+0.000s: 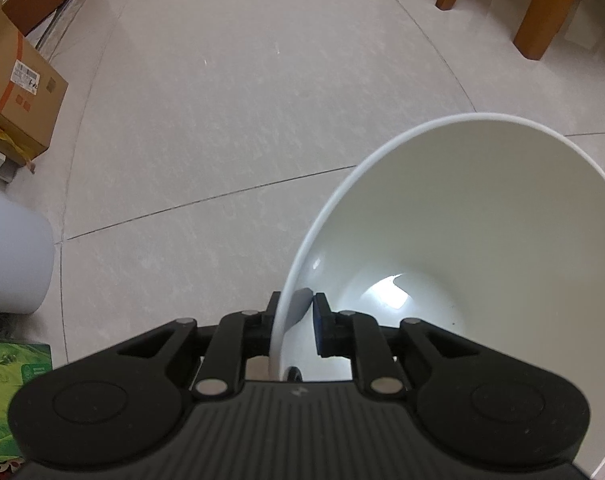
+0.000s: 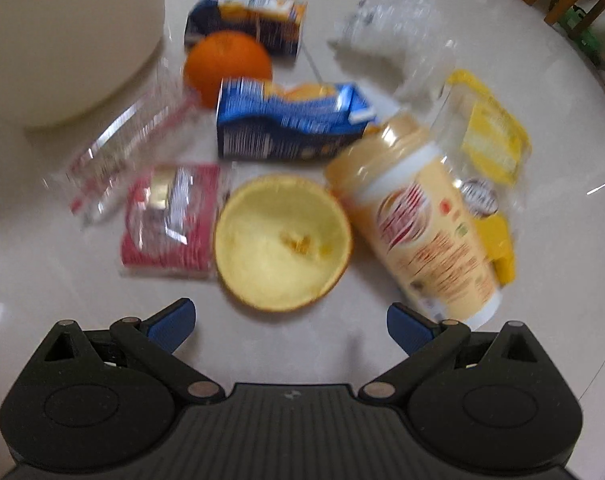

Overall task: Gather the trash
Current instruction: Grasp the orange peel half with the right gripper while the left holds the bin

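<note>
Pinches the rim of the white bin [image 1: 462, 208] with the left gripper [image 1: 298, 304], jaws nearly together, one pad outside the thin wall and one inside. Shows nothing inside the bin so far. Finds the same bin at the upper left of the right wrist view, just beside the trash on the tiled floor [image 2: 562, 280].

Hangs the right gripper [image 2: 290, 316] over the pile with jaws wide apart and nothing between them. Points most directly at the hollowed orange peel [image 2: 282, 240], lying cup-side up just ahead of the fingertips, close against a red wrapper [image 2: 170, 220] on one side and a tall drink cup [image 2: 422, 232] lying on its side on the other. Finds further back a squashed blue carton [image 2: 290, 120], a whole orange [image 2: 226, 64], a second carton [image 2: 246, 24], a clear wrapper [image 2: 118, 152], a crumpled clear bag [image 2: 390, 40] and a yellow packet [image 2: 490, 136].

Expect the peel to be light, slightly springy, probably damp and slick on the pith. Take it at the rim, one pad inside the bowl and one outside, rather than spanning the full width; squeeze gently to avoid tearing. Treat the cup as light, smooth and likely to roll: grasp across the body near the middle. Pinch the limp wrappers and bag at a raised crease. Grip the cartons across the crushed narrow sides.
</note>
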Tool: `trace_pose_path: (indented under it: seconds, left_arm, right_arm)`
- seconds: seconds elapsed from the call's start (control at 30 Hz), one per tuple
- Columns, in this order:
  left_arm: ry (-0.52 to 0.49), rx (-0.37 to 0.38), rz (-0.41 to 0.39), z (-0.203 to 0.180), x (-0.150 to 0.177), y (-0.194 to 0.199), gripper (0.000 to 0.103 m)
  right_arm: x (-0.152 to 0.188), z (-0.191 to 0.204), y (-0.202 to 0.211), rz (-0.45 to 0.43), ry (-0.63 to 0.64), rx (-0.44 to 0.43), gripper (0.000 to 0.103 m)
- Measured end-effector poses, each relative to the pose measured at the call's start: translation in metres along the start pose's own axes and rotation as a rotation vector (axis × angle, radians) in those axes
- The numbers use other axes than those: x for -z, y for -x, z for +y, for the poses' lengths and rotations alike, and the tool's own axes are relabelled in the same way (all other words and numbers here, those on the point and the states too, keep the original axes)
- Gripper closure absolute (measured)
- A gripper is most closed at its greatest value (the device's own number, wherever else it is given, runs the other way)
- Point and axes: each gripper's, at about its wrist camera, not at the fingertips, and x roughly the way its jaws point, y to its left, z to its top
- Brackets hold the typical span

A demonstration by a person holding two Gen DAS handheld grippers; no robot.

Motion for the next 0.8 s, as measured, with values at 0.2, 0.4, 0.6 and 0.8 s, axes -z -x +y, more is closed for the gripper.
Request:
trace_pose_path:
  seconds: [0.2, 0.4, 0.6, 0.8]
  left_arm:
    - [0.0, 0.0, 0.006, 0.001, 0.0, -0.001, 0.09]
    - [-0.01, -0.01, 0.016, -0.003, -0.001, -0.004, 0.09]
    - [0.008, 0.001, 0.027, 0.0, -0.002, -0.007, 0.09]
    - [-0.003, -0.005, 0.025, -0.001, -0.001, -0.009, 0.09]
  right_arm:
    - [0.011, 0.007, -0.018, 0.03, -0.022, -0.02, 0.0]
    - [0.016, -0.005, -0.028, 0.054, -0.133, -0.103, 0.0]
    - [0.015, -0.009, -0.031, 0.052, -0.182, -0.092, 0.0]
    - [-0.012, -0.016, -0.028, -0.034, -0.157, 0.041, 0.0]
